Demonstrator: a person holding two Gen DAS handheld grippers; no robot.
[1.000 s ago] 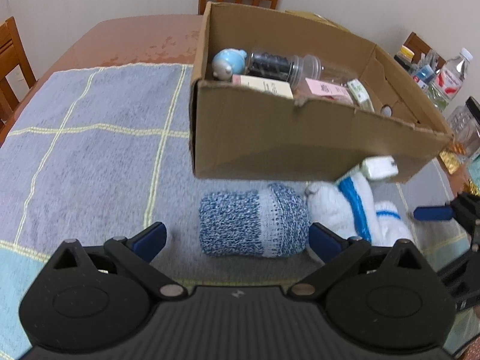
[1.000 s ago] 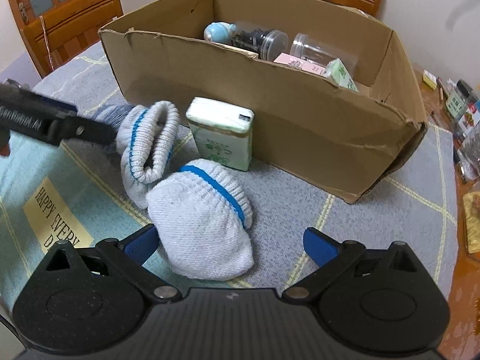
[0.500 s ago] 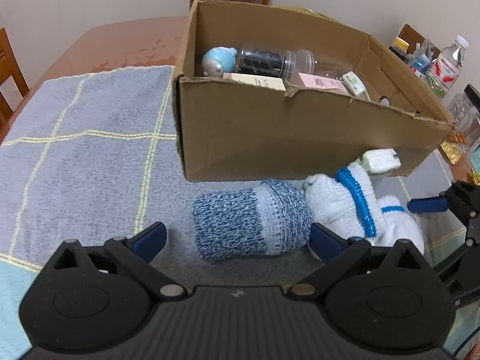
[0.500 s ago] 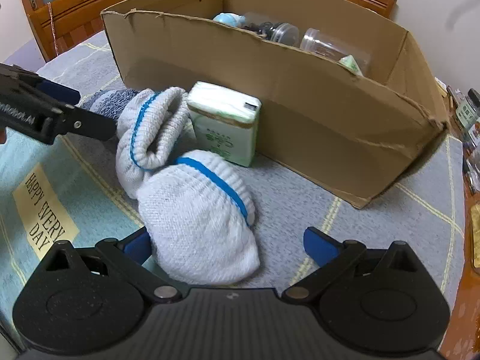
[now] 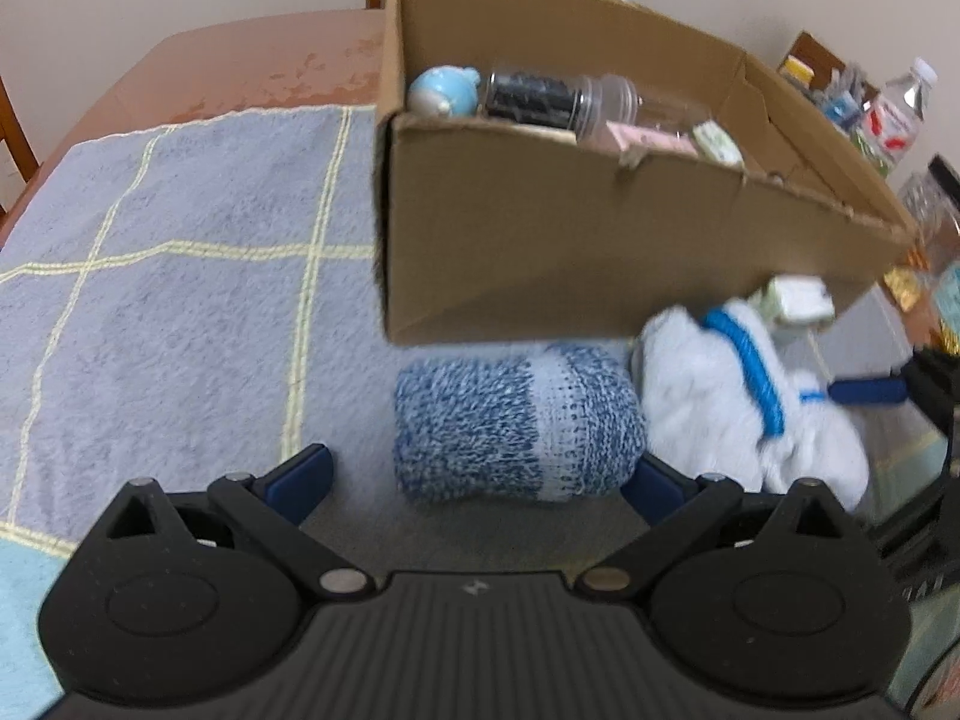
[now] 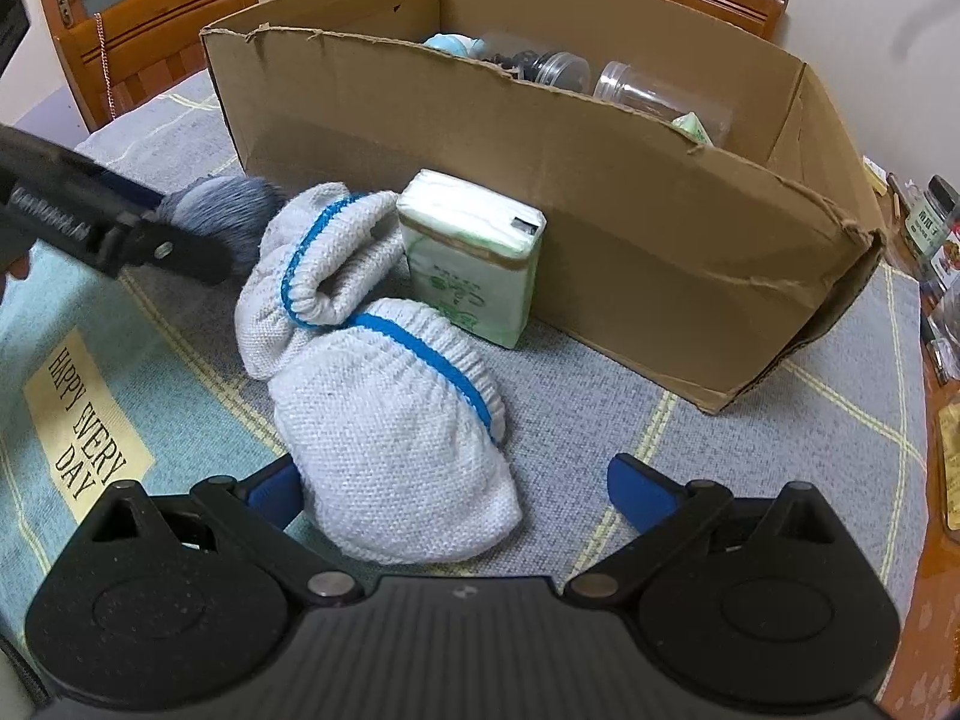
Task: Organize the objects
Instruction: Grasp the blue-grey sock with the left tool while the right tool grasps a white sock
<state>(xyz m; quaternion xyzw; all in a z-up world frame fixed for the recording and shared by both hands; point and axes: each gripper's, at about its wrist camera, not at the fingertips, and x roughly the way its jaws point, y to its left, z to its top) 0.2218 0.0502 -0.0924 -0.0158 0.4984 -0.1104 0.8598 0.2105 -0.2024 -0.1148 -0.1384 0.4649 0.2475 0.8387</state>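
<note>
Open left tongs [image 5: 477,480] flank the blue sock [image 5: 516,429].

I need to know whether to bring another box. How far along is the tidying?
Partly done. The cardboard box already holds the jars, a blue toy and small packets. Nothing is gripped: the left gripper is open around the blue speckled sock roll, and the right gripper is open at the white sock bundle. Both sock rolls and the tissue pack remain on the cloth outside.
</note>
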